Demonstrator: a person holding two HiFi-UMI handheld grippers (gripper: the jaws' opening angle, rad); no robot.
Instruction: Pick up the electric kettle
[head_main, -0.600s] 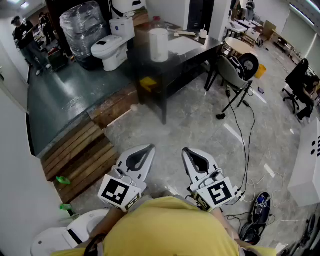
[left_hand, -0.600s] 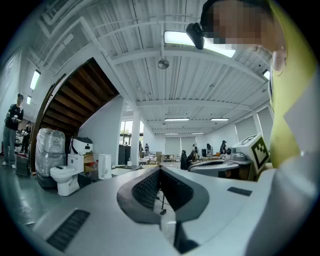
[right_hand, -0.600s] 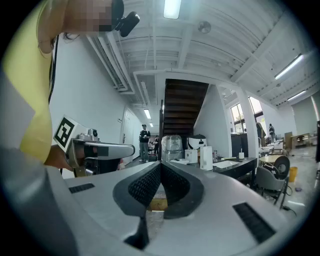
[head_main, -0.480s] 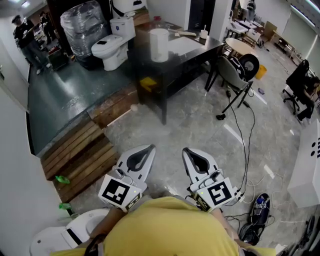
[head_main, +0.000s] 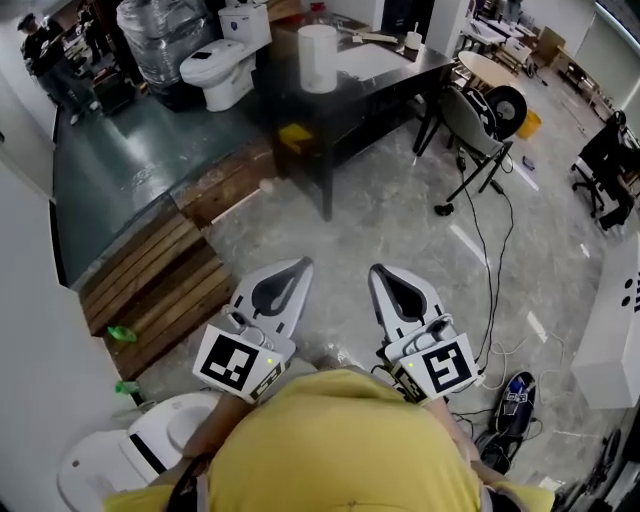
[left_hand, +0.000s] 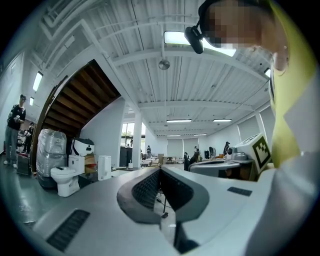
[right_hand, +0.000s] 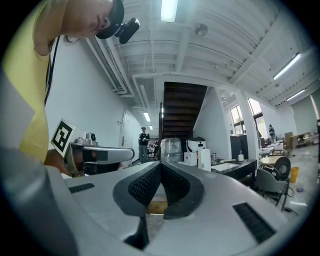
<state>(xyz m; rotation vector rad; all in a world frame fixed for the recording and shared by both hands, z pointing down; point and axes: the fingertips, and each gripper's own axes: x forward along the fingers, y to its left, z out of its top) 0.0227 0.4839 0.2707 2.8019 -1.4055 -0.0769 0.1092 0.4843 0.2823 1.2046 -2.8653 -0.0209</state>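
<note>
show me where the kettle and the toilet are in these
kettle (head_main: 318, 58): head view, middle of its white body, on the dark table.
toilet (head_main: 209, 66): head view, on the closed seat lid.

The head camera looks steeply down over the left gripper (head_main: 298, 268) and right gripper (head_main: 380, 272); each gripper's camera looks level along its jaws. All share the far plastic-wrapped bundle (head_main: 160, 40).

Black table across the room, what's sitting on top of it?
On the black table stand a tall white cylindrical kettle, a small white cup and a pale flat sheet. The tabletop directly behind the kettle is covered from view.
</note>
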